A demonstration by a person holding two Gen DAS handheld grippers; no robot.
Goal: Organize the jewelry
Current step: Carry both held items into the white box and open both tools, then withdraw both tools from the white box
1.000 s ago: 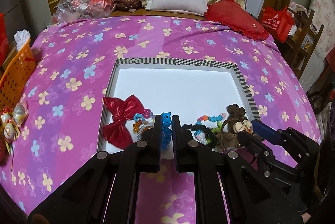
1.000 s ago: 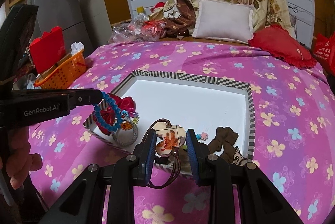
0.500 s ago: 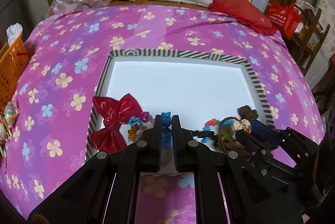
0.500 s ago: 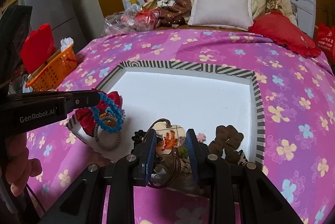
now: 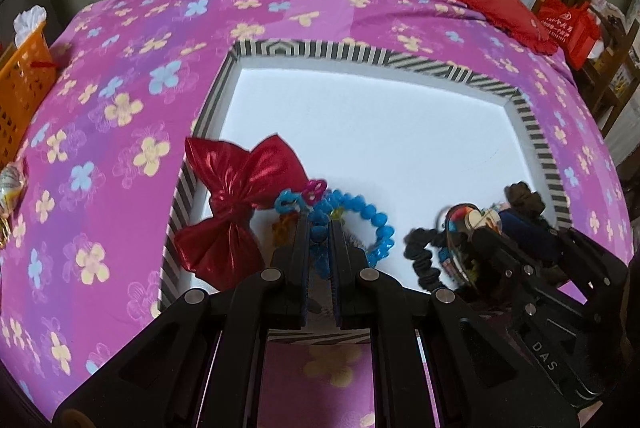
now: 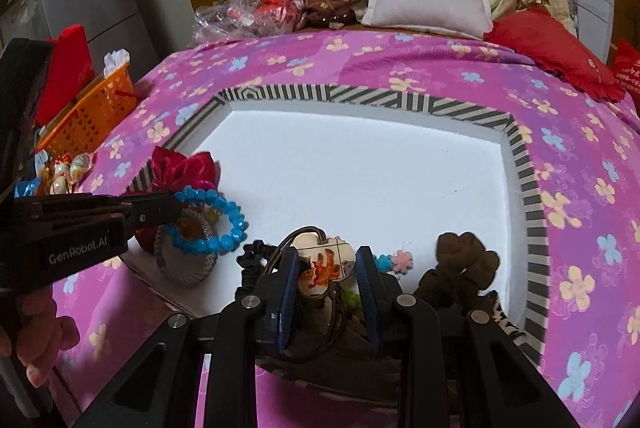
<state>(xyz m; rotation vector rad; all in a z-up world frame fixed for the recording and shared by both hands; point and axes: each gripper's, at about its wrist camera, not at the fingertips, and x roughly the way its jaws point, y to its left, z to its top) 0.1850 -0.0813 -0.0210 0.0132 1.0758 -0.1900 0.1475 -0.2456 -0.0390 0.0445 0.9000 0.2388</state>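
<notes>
Between left hand-held gripper (image 5: 319, 228) fingers, blue bracelet (image 5: 360, 224) pinched, half-hidden; right hand-held gripper (image 6: 326, 260) clamps pendant (image 6: 326, 266)

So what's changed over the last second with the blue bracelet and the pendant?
The left gripper carried the blue bead bracelet forward and lower over the white tray; its loop now fans out rightward. The right gripper stays shut on the clover pendant. Red bow unmoved.
</notes>
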